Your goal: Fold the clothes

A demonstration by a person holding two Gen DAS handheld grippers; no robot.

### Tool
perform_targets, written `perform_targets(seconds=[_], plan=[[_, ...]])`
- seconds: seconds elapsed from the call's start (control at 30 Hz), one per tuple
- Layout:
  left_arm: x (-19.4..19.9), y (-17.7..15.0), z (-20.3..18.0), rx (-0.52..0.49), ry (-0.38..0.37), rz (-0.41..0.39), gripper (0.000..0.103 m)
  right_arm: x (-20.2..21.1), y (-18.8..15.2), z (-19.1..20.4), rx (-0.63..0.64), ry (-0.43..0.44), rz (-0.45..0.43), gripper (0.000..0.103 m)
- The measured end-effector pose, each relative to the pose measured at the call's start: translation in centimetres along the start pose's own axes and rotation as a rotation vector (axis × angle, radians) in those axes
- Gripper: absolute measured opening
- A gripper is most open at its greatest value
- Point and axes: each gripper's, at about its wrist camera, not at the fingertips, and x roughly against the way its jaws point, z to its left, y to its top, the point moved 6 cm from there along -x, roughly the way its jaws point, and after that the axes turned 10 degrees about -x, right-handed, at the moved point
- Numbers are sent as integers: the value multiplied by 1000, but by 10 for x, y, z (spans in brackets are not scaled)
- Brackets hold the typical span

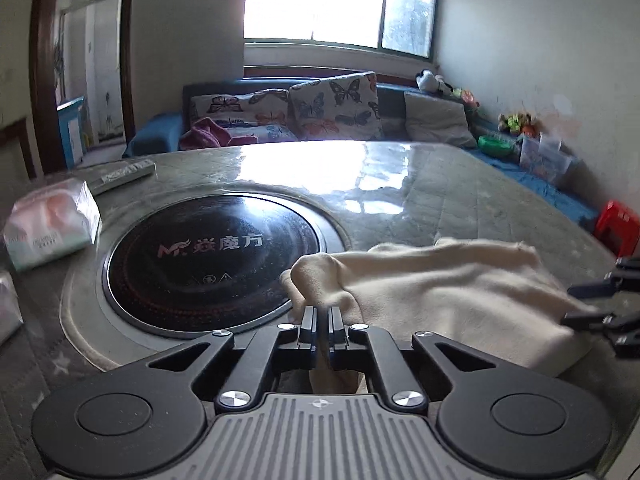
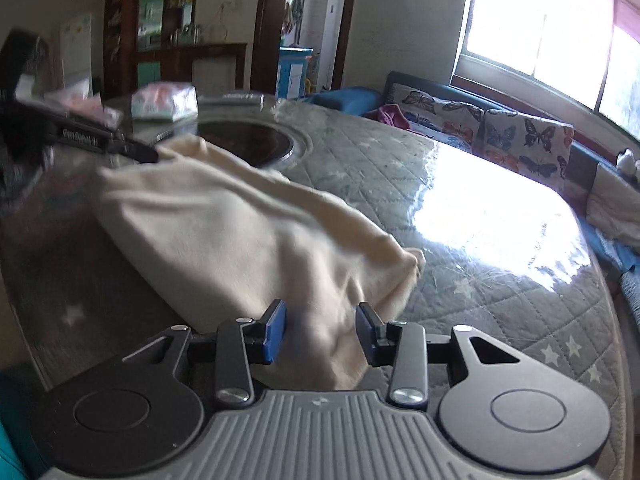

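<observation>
One cream cloth point(image 1: 440, 292) lies on the table point(image 1: 460, 200), lower right of the left wrist view and centre-left of the right wrist view; no second garment on the table. Left gripper point(image 1: 322, 330): fingers drawn nearly together with a fold of the cloth pinched between them, fabric bunched above the tips and hanging below them. Right gripper point(image 2: 321, 330): fingers set wide apart, blue pads point(image 2: 275, 334) showing, cloth lying in the gap but neither pad pressing it. In the right wrist view the left gripper appears at upper left, touching the cloth's far corner; in the left wrist view the right gripper's black tips show at the right edge. One round black hob point(image 1: 212, 264) is set into the table, centre-left of the left view, its rim just beside the cloth edge. Tissue packs: one point(image 1: 50, 228) at far left in the left view; the right view shows at least two at upper left, blurred. One remote point(image 1: 124, 174) lies behind the hob. Table surface: grey quilted cover with white stars under a glossy clear sheet, strong window glare at centre. Room: one window point(image 1: 340, 4) at top, a blue sofa point(image 1: 160, 136) beneath it with two butterfly cushions point(image 1: 336, 106), one plain cushion point(image 1: 436, 118), a magenta garment point(image 1: 206, 132). One red stool point(image 1: 618, 228) at right edge. Doorway at upper left.
</observation>
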Motion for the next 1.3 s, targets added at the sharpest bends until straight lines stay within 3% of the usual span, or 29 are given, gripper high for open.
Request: perform_targets(seconds=[0.1,0.3,0.37,0.47,0.6,0.77,1.0,1.13,1.2,1.23,1.3], plan=[[-10,-11,5,-68,97,35,0,-1,-2,-4,-19,-4,-2,38],[-3,-17,27,5,114,46,1,8,-1,-16,-76,11,9,38],[10,-8,28,44,87,5,1,14,4,-23,-124,23,-3,39],[26,12,10,55,-24,-65,2,20,15,-33,-181,13,-33,38],[20,14,-23,19,-148,-65,4,11,21,-30,-175,-1,-45,38],[-2,-10,-29,-9,-130,6,5,-7,3,-30,-152,-38,15,37],[5,-12,-18,3,-104,-1,6,-4,2,-31,-132,-46,12,42],[4,-5,-23,19,-109,-16,7,0,20,-20,-102,-43,-50,44],[2,-4,-31,5,-110,-23,14,-5,26,-14,-90,-22,-60,45],[1,-4,-35,0,-115,-25,18,-8,28,-11,-84,-12,-65,50],[0,-4,-42,-14,-111,-30,35,-15,32,-7,-70,6,-73,55]])
